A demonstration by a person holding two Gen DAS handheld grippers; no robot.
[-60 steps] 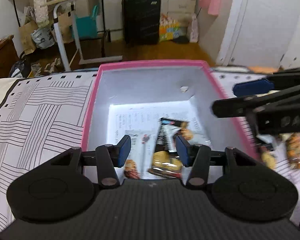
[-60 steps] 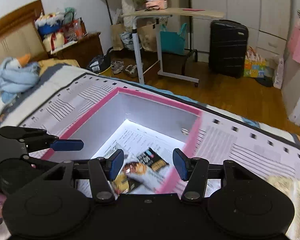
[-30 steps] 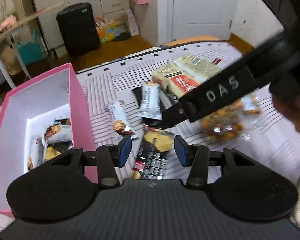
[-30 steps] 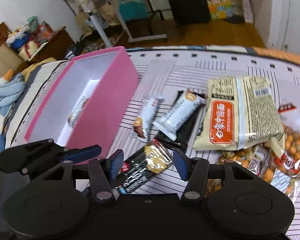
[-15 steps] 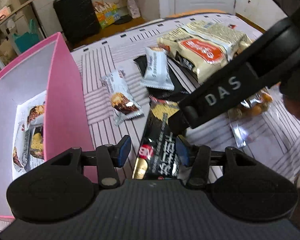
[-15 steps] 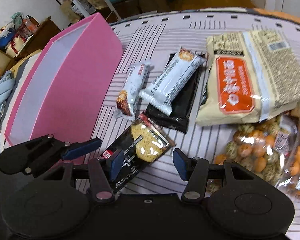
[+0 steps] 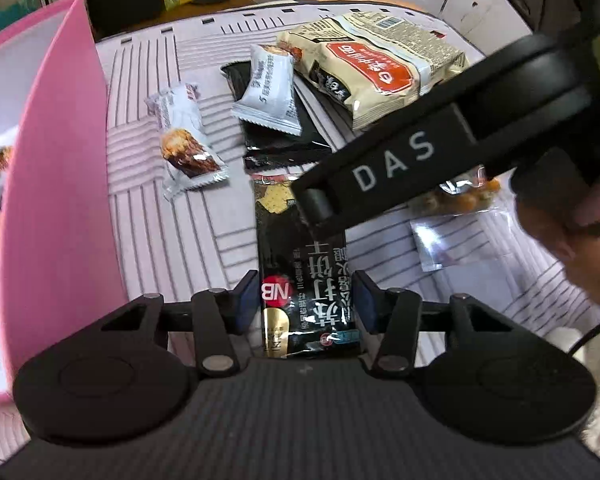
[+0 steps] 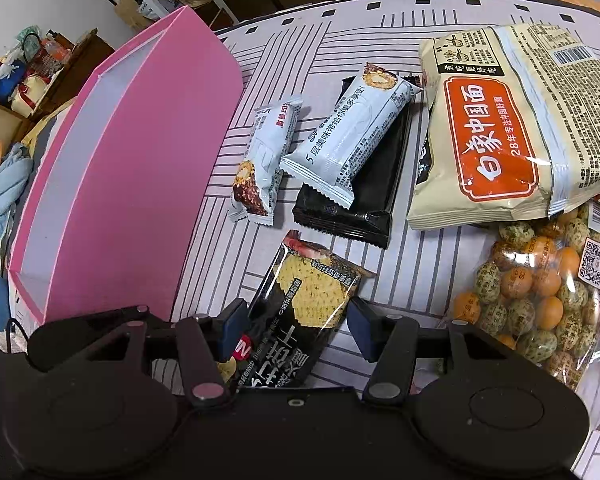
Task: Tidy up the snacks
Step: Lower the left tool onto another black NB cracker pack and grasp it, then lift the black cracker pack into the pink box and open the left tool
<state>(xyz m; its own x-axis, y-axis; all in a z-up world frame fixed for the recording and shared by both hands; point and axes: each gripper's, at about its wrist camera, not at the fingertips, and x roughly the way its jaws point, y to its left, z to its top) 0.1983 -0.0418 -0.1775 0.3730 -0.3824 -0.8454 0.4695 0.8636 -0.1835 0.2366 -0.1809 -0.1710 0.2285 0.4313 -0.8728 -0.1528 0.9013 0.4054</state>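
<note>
A long black cracker packet (image 7: 300,248) lies flat on the striped bed cover, just right of the pink box (image 7: 60,160). My left gripper (image 7: 305,302) straddles its near end, with a blue pad close beside each long edge and the packet unbent. My right gripper (image 8: 296,328) straddles the same packet (image 8: 316,288) further along, with a clear gap at its right pad. In the left wrist view the right gripper's black arm (image 7: 380,168) crosses above the packet. Both grippers are open.
Beyond the packet lie two white snack bars (image 8: 264,160) (image 8: 348,136), a flat black packet (image 8: 364,200), a beige noodle bag (image 8: 500,128) and a clear bag of coated nuts (image 8: 540,300). The pink box (image 8: 140,160) holds some snacks. A hand (image 7: 572,240) is at the right.
Both grippers swung from above the pink box over to the loose snacks, then sank until the black cracker packet lay between their fingers.
</note>
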